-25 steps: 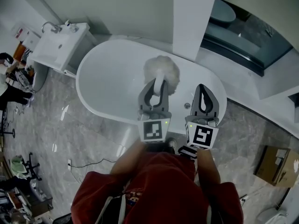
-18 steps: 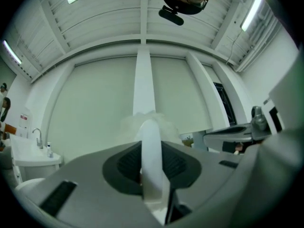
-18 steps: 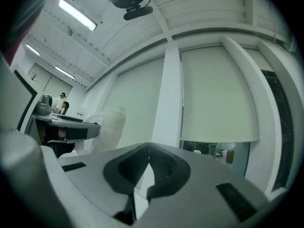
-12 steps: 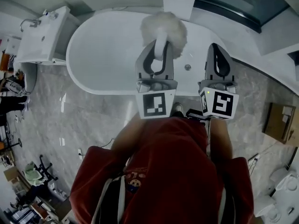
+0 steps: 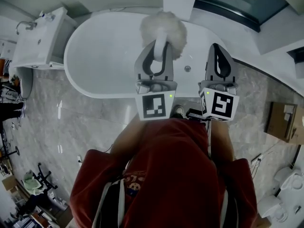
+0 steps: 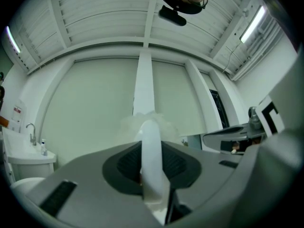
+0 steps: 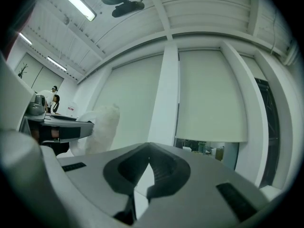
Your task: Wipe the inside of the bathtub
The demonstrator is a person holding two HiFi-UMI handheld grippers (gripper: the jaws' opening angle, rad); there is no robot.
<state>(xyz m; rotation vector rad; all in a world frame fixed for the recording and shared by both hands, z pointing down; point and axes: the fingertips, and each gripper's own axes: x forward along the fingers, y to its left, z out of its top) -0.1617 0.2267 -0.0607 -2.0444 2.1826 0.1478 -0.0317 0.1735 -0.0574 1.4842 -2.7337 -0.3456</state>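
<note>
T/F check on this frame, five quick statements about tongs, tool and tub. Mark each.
1. The left tongs are clamped on the handle of a fluffy white duster. True.
2. The right tongs hold a sponge. False: they are shut with nothing between them.
3. In the head view, the duster's head lies over the white oval bathtub. True.
4. The white washbasin stands to the right of the tub in the head view. False: it is at the tub's left end.
5. The round metal drain is hidden under the duster. False: it shows on the tub floor, between the two tongs.
</note>
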